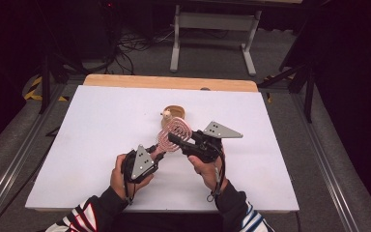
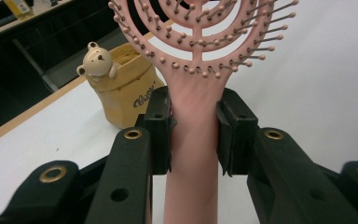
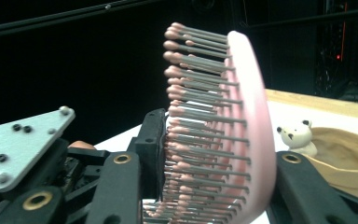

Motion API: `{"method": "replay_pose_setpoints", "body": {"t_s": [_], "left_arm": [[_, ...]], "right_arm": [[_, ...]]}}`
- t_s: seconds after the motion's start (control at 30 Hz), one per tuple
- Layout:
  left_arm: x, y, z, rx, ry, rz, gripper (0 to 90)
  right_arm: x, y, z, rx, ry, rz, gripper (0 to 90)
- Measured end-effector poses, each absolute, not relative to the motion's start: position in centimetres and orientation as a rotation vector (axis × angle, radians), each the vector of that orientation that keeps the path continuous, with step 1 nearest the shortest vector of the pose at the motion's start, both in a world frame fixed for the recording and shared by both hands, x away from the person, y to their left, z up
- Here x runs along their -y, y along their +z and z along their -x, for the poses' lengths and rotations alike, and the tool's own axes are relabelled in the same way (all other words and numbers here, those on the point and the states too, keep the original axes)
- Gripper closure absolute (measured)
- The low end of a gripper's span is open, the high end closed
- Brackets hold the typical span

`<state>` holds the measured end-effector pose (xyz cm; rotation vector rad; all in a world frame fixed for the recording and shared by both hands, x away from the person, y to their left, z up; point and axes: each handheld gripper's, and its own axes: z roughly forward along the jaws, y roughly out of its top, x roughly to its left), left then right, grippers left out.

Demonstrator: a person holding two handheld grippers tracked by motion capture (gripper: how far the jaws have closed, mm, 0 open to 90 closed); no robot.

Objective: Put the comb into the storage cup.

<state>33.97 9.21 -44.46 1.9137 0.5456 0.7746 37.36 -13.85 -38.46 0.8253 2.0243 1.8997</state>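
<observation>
This pink vented hairbrush [image 2: 196,70] reads as light, stiff plastic, smooth enough on the handle to twist if I pinch it loosely, so the handle is the sure place to take it; the rows of ball-tipped bristles will flex and give a poorer seat. My left gripper [image 2: 196,133] has its 2 jaws closed on the handle just below the head, 1 pad on each side, with the handle running straight down between them towards the camera and the head fanning out above them. My right gripper [image 3: 205,154] is clamped across the head itself: 1 jaw presses against the bristle tips, the other sits behind the smooth curved back, so the brush stands on edge between them. Both grips lift it off the white tabletop [image 1: 96,130]. Beyond my jaws stands a tan holder with a little bear [image 2: 121,84], apart from the brush
</observation>
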Motion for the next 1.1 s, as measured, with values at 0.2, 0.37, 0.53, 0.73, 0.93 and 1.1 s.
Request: {"method": "replay_pose_setpoints", "body": {"t_s": [0.2, 0.37, 0.53, 0.73, 0.93, 1.1], "left_arm": [[-9.3, -44.6, -34.1, -0.534, 0.761, -1.922, 68.9], [-9.5, -44.8, -34.4, -0.513, 0.748, -1.933, 67.0], [-9.5, -45.0, -34.6, -0.513, 0.738, -1.943, 65.6], [-9.5, -45.1, -34.7, -0.501, 0.724, -1.954, 64.6], [-9.8, -45.3, -34.8, -0.492, 0.732, -1.984, 61.9], [-10.4, -45.2, -34.8, -0.476, 0.735, -1.997, 60.1]], "right_arm": [[13.4, -38.2, -36.6, -2.023, 1.884, -0.776, 62.4], [13.5, -38.1, -36.2, -2.010, 1.845, -0.751, 62.6], [13.9, -37.8, -36.0, -1.974, 1.810, -0.737, 62.7], [14.5, -37.6, -35.7, -1.924, 1.770, -0.720, 63.0], [15.2, -37.1, -35.5, -1.891, 1.753, -0.712, 63.1], [15.7, -36.8, -35.4, -1.879, 1.741, -0.701, 63.2]]}}
